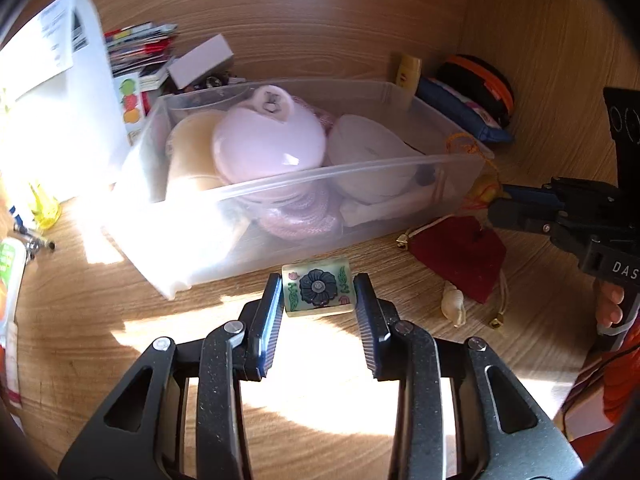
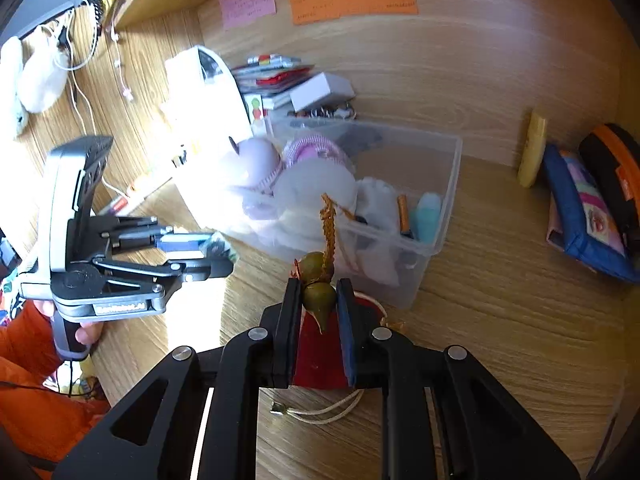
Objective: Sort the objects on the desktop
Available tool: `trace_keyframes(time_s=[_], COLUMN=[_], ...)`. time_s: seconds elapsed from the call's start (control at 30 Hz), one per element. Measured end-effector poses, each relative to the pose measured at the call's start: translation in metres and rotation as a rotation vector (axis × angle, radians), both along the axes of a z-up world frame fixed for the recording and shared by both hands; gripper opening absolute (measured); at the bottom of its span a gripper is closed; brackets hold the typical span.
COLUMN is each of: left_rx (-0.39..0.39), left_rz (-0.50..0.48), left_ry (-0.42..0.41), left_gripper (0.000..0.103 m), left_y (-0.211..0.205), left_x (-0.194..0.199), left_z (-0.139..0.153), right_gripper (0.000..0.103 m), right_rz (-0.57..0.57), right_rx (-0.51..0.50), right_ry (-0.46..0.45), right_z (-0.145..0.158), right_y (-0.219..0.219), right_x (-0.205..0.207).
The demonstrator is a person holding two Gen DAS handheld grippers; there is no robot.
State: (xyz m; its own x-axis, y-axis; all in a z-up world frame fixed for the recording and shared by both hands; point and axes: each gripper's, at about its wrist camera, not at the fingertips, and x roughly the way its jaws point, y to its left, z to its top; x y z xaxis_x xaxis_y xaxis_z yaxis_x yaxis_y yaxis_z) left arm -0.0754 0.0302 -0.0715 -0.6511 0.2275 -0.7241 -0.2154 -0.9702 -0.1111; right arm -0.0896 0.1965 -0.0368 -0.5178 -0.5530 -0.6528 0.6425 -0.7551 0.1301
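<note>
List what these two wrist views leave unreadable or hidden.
- Left wrist view: glare whitens the clear bin's left end.
- Right wrist view: writing on the orange note is too small; the red pouch lies mostly behind the right claw.
- Left wrist view: the right claw's load is too small to identify.

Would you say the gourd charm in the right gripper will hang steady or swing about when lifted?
The gourd charm looks hard and rounded, so it may pivot in the right gripper. Its braided orange cord looks limp, so it will likely dangle and could snag the clear bin.
</note>
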Motion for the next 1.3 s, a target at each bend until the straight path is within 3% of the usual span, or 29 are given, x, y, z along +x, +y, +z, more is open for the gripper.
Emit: trace_keyframes(time_s=[0.13,0.33,0.77,1.3], left_rx=[0.008,0.005,0.021,-0.04], left_rz=[0.026,0.068,0.128,0.086], left_ry=[0.042,0.115,0.186,0.181], left_gripper=[0.035,0.035,0.035,0.035], left_y=[-0.011,-0.031,-0.065,-0.059], left_x=[0.008,0.015,0.0,-0.021], left_z=[0.013,0.036,0.057,0.046], right_gripper=[0.016,0.016,0.016,0.016], right_rz=[-0.002,-0.038,-0.14,-0.174], right_rx=[0.001,-0.012,-0.031,-0.004], right_ry=[0.041,0.019,0.061,0.014], right_z=[0.011,0.014,0.036,0.024], right_y=[0.002,0.007,0.029,0.018], right_x=[0.004,-0.004,-0.022,-0.067])
